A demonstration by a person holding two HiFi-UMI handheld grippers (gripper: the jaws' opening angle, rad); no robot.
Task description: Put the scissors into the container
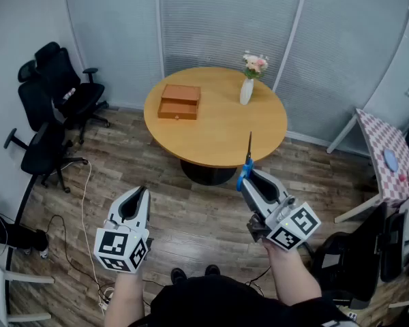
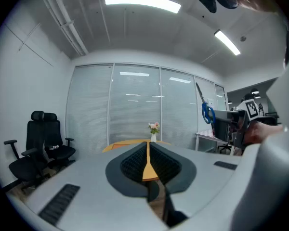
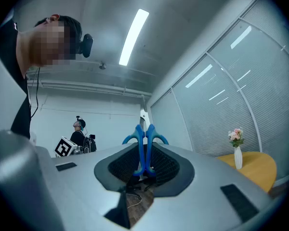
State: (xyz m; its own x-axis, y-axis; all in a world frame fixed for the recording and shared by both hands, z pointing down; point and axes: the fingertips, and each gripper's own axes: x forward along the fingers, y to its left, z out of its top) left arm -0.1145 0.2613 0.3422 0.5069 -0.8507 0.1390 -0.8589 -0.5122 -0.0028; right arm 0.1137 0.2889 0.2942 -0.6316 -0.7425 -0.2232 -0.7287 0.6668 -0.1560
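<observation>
Ahead, worktop [image 1: 221, 142] carries container [image 1: 179, 102] at left and vase [image 1: 247, 91] at far right; chairs [image 1: 53, 97] stand left of it; left tool [image 1: 140, 193] and right tool [image 1: 249, 177], scissors [image 1: 247, 157] between its jaws, before it.

My left gripper [image 1: 139, 195] is held out at my left, roughly level, jaws drawn almost together with only a thin slit and nothing in it; my right gripper [image 1: 249, 177] is tipped upward, jaws clamped on the handles of the scissors [image 1: 248, 157], blades pointing away; left forearm [image 1: 123, 297] and right forearm [image 1: 291, 274] reach forward, bare.
</observation>
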